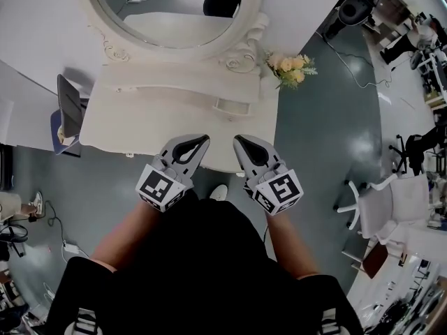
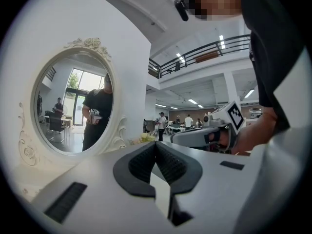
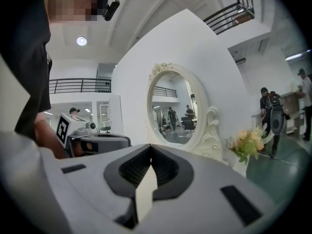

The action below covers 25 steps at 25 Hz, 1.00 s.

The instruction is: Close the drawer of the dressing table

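The white dressing table with its oval mirror stands right in front of me. Its front edge runs just under both gripper tips, and no drawer front shows from above. My left gripper and right gripper hover side by side over that edge, both shut with nothing in them. The left gripper view has its jaws closed tight, the mirror ahead and the right gripper alongside. In the right gripper view the jaws meet too, with the mirror beyond.
A bunch of yellow flowers stands at the table's right end, and a small raised shelf sits on its top. A dark panel leans at the table's left. A white office chair stands on the grey floor to the right.
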Tool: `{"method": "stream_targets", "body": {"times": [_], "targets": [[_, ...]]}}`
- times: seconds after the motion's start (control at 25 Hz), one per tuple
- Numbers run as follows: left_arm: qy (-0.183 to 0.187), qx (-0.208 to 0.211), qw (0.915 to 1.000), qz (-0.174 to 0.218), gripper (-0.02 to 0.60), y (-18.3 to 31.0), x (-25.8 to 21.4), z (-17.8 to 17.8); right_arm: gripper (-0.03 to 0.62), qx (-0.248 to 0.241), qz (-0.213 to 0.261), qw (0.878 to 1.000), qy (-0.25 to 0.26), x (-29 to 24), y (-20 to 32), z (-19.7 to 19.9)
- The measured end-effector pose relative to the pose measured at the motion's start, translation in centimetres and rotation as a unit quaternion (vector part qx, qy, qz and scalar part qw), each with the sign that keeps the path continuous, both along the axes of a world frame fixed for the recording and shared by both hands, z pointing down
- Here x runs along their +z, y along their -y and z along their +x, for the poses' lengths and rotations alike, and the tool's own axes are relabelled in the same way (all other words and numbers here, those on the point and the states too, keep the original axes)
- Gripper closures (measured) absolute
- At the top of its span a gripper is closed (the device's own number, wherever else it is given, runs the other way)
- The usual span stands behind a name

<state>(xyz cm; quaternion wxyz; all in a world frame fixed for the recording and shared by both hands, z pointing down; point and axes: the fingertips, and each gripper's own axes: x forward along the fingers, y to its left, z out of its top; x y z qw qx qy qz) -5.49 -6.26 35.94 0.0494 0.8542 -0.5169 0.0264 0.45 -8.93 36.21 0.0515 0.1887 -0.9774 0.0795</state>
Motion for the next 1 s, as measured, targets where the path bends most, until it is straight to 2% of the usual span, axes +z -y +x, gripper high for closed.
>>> {"method": "stream_targets", "body": {"times": [0.2,0.44,0.6,0.8,1.0], "targets": [[-0.006,0.04,0.9992,-0.003,0.588,2.3,1.2,0.3,0.591,0.021,-0.012,1.0,-0.008,1.3,2.4,-0.2],[0.0,0.074,0.9973,0.001,0.588,5.9,2.2,-0.9,0.591,0.062,-0.028,0.997,-0.032,3.3,5.1,-0.9],[0.019,0.115,0.9931,0.011,0.588,7.7,3.2,-1.5,0.591,0.097,-0.063,0.992,-0.046,5.8,6.8,-1.2],[0.03,0.13,0.9908,0.021,0.588,10.2,4.9,-2.8,0.591,0.122,-0.086,0.987,-0.054,8.3,8.8,-2.1],[0.031,0.154,0.9875,0.008,0.588,11.8,7.0,-3.3,0.588,0.158,-0.109,0.977,-0.088,11.8,10.2,-2.3]]}}
